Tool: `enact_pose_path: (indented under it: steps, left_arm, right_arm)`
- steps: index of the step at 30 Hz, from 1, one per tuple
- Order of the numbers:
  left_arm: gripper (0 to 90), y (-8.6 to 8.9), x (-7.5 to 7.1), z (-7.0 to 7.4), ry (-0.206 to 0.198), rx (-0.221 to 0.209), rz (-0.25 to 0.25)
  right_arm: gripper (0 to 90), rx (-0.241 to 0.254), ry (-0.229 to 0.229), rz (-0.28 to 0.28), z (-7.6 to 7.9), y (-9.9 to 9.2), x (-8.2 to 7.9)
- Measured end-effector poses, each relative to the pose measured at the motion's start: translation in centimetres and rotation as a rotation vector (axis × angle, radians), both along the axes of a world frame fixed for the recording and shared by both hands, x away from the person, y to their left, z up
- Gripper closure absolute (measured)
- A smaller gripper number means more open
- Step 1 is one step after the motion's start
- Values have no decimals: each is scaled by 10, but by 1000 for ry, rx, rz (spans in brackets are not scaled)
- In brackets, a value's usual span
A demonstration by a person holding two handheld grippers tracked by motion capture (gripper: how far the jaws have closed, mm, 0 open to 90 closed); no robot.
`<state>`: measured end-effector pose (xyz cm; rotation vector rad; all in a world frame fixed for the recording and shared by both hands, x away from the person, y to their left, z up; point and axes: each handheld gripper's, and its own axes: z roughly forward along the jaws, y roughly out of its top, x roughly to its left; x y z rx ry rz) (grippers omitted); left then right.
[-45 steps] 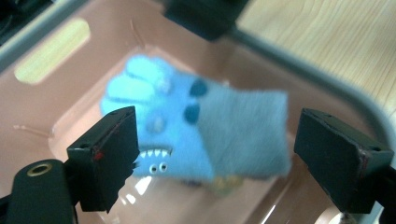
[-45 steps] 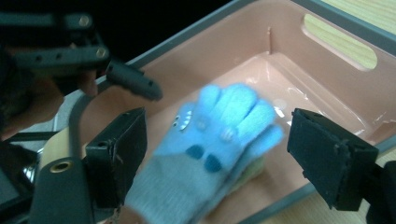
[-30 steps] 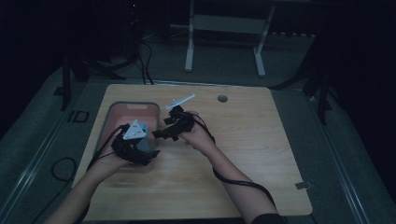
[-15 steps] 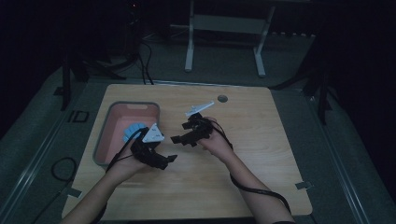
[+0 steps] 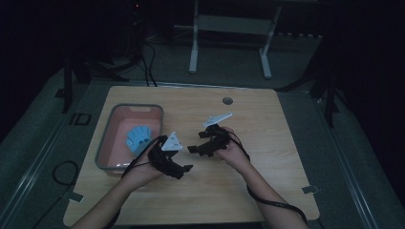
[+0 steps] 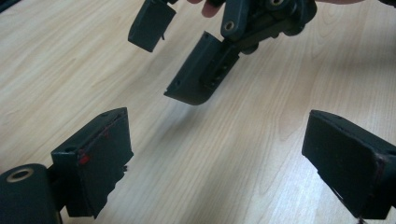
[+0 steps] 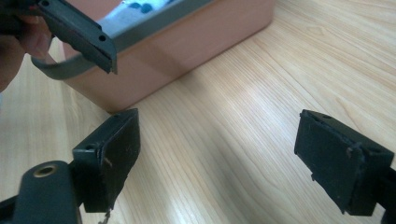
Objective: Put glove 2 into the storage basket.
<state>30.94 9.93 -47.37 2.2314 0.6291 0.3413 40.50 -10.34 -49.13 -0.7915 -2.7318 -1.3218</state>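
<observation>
Both my grippers have backed off the pink bin point(image 5: 109, 157) toward the table's point(image 5: 267, 181) middle. Left gripper point(image 5: 184, 168) and right gripper point(image 5: 192, 149) jaws gape apart, empty. Blue thing point(image 5: 139, 138) sits binned, so I'd guess I'm done.

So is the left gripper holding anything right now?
No, the left gripper has its jaws spread wide over the bare wooden table, with nothing between them.

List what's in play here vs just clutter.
In play: left tongs, open, empty; right tongs, open, empty; pink bin holding a blue object.
Clutter: table's round hole; white stand behind the table; cables on the floor.
</observation>
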Motion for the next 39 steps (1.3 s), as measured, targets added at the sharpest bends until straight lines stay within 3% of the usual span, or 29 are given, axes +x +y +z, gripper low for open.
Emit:
enact_pose_path:
  steps: [12,20,28,33,39]
  left_arm:
    - [87,-22,-1,-20,27,0,-46]
    - [87,-33,-4,-33,45,0,-81]
    - [87,-45,-10,-49,53,-6,-121]
    - [88,-48,-12,-58,63,-26,-135]
    - [89,-51,-14,-63,68,-31,-144]
  right_arm:
    - [143,-23,-12,-28,-20,-36,-8]
    - [125,-64,-22,-10,-36,-49,-17]
    - [126,-55,-56,-33,-47,-64,-27]
    - [126,-39,-52,-44,-52,-76,-33]
    - [125,-55,-48,-47,-60,-88,-40]
